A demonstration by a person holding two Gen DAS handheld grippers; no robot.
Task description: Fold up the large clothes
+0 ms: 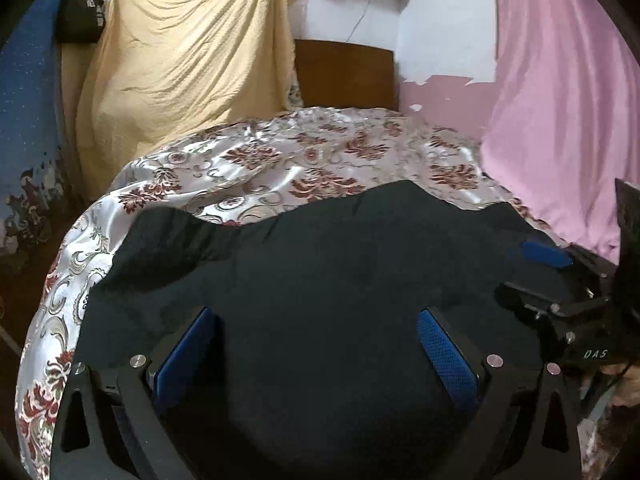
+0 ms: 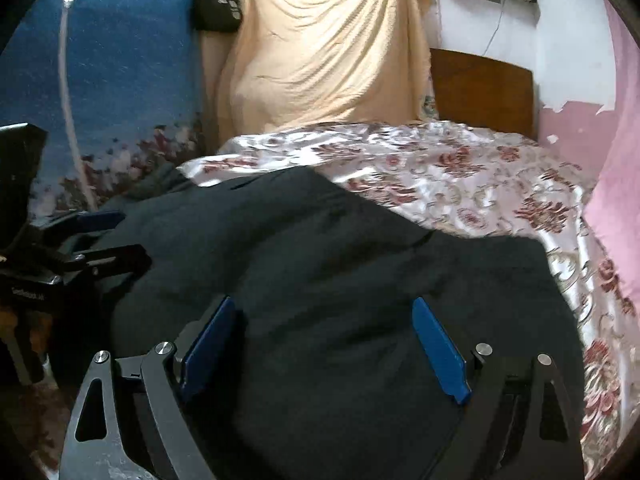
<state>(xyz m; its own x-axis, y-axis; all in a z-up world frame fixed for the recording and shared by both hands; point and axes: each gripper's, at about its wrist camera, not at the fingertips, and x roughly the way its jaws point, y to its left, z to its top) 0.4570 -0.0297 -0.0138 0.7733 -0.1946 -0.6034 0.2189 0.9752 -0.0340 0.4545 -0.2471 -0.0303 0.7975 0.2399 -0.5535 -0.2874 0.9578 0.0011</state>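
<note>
A large black garment [image 1: 320, 264] lies spread on a bed with a floral satin cover [image 1: 280, 160]. My left gripper [image 1: 316, 320] is open, its blue pads [image 1: 188, 356] wide apart just above the garment's near part. My right gripper [image 2: 324, 312] is also open over the same garment [image 2: 340, 248], blue pads [image 2: 440, 356] spread. The right gripper shows at the right edge of the left wrist view [image 1: 552, 280]; the left gripper shows at the left edge of the right wrist view [image 2: 100, 240]. Neither holds cloth.
A wooden headboard [image 1: 344, 74] stands at the far end of the bed. A yellow sheet [image 1: 180, 60] hangs at back left with a black bag [image 1: 80, 16] beside it. Pink cloth [image 1: 560, 100] hangs along the right side. A blue wall [image 2: 120, 60] is left.
</note>
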